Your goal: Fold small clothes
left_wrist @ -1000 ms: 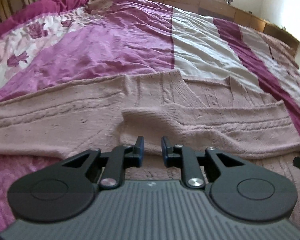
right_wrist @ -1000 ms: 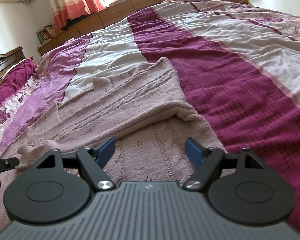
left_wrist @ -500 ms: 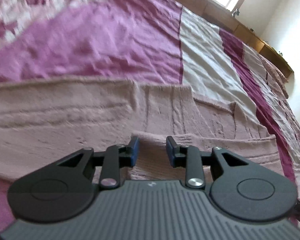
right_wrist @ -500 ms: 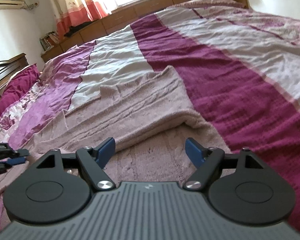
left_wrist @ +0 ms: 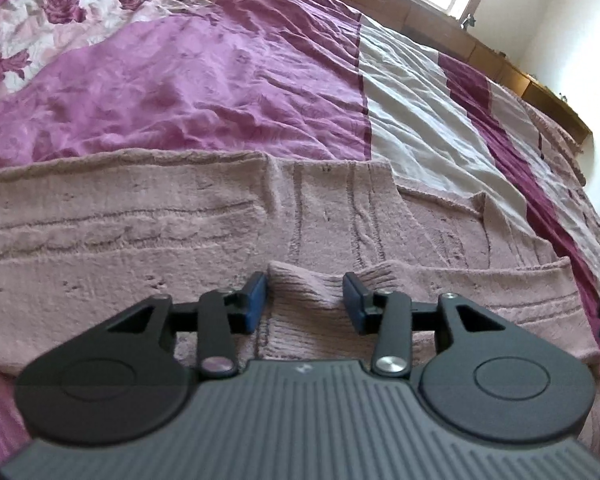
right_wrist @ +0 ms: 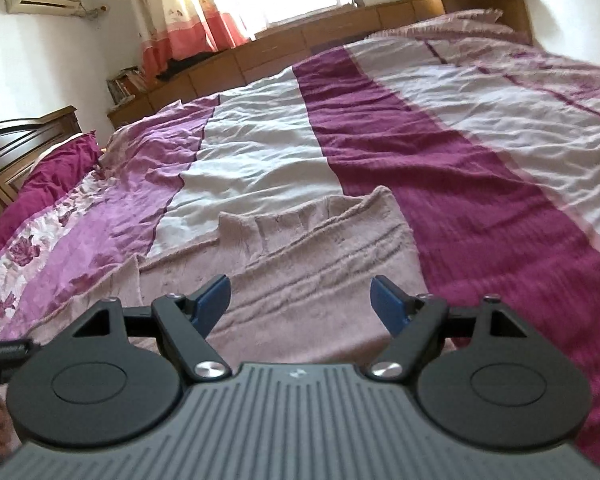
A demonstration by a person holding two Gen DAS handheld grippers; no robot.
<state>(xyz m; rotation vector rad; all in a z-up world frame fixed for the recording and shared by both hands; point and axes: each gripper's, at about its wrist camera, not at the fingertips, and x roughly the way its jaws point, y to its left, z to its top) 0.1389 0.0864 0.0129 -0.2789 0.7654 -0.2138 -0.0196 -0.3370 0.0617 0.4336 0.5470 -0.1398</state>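
- The pink knitted sweater point(left_wrist: 220, 232) lies spread across the striped bedspread point(left_wrist: 228, 92), its far edge running from 9 to 2 o'clock.
- The left gripper point(left_wrist: 305, 300) has just been opening; a ribbed cuff point(left_wrist: 306, 292) sits loose between its parted pads.
- The right gripper point(right_wrist: 300, 300) gapes wide over the sweater, gripping nothing.
- Bare bedspread stretches from 10 to 3 o'clock.

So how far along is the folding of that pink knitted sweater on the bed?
Partly done. The pink sweater lies flat on the bedspread with both sleeves already folded across its body. The left gripper has just been opening over a ribbed cuff, with the knit between its pads but not pinched. The right gripper is open above the sweater, holding nothing. Folding the body into a compact stack is left.
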